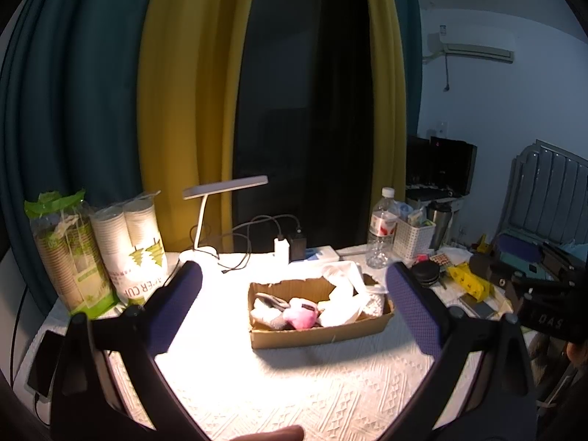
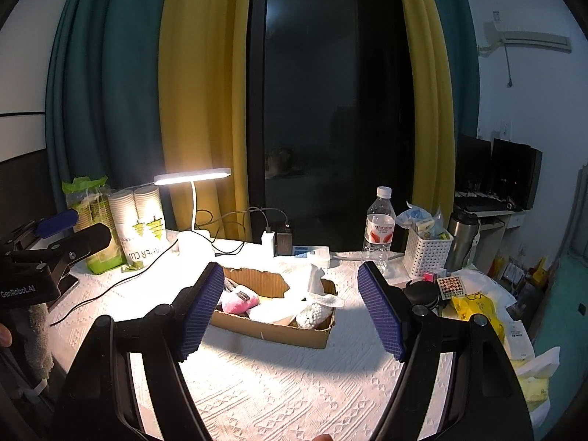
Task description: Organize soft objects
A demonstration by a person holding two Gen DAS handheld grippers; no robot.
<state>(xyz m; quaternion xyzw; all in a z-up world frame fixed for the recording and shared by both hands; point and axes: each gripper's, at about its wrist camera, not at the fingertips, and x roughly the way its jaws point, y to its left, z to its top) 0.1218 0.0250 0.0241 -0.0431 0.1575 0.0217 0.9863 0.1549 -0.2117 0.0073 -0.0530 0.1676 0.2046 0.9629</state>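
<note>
A shallow cardboard box (image 1: 312, 338) (image 2: 272, 330) sits mid-table on the white patterned cloth. Inside lie a pink plush item (image 1: 303, 316) (image 2: 239, 303), a grey and white sock-like piece (image 1: 268, 310), a crumpled white cloth (image 1: 345, 294) (image 2: 316, 279) and a white bobbled item (image 2: 312, 312). My left gripper (image 1: 294, 277) hangs open in front of the box, nothing between its blue pads; in the right wrist view it shows at the far left (image 2: 92, 225). My right gripper (image 2: 290, 275) is also open and holds nothing, short of the box's near wall.
A lit desk lamp (image 2: 193, 180), sleeves of paper cups (image 1: 143, 242) and a power strip with chargers (image 2: 305, 251) line the back. A water bottle (image 2: 378, 228), white basket (image 2: 426, 253), steel flask (image 2: 463, 239) and yellow clutter (image 2: 477, 308) crowd the right. A phone (image 1: 42, 364) lies at the left edge.
</note>
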